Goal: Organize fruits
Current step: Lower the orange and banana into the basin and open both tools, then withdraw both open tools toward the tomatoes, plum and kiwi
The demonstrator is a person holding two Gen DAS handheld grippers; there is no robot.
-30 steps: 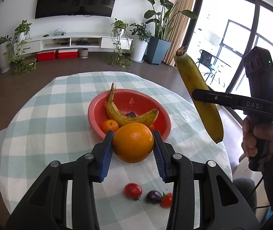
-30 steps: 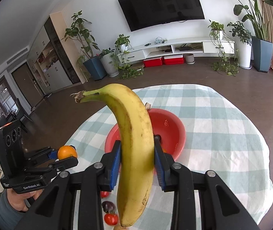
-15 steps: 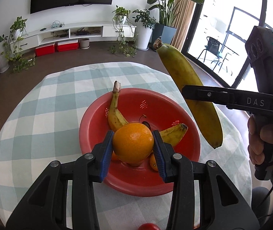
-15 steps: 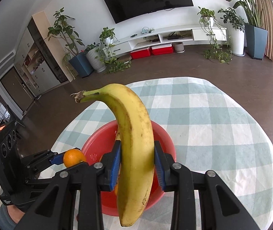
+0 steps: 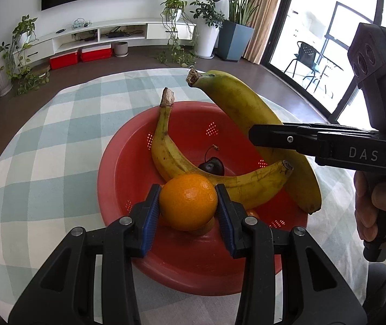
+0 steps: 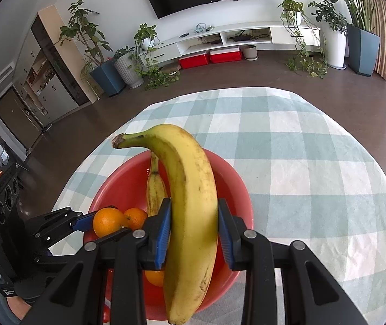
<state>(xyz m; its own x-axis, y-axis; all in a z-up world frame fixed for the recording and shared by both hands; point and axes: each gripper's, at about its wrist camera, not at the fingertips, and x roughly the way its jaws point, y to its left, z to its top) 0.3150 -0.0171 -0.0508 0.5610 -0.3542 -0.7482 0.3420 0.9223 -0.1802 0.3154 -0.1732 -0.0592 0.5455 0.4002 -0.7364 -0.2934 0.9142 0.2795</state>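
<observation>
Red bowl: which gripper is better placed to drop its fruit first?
Left. The left gripper holds the orange low inside the red bowl; the right gripper holds its banana upright, higher above it.

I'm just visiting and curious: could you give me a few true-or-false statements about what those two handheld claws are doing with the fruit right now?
1. The left gripper holds an orange between its fingers. True.
2. The right gripper is empty. False: it grips a banana.
3. The red bowl already holds a banana. True.
4. The bowl sits on a bare wooden table. False: it sits on a checked tablecloth.
5. A dark cherry lies in the bowl. True.
</observation>
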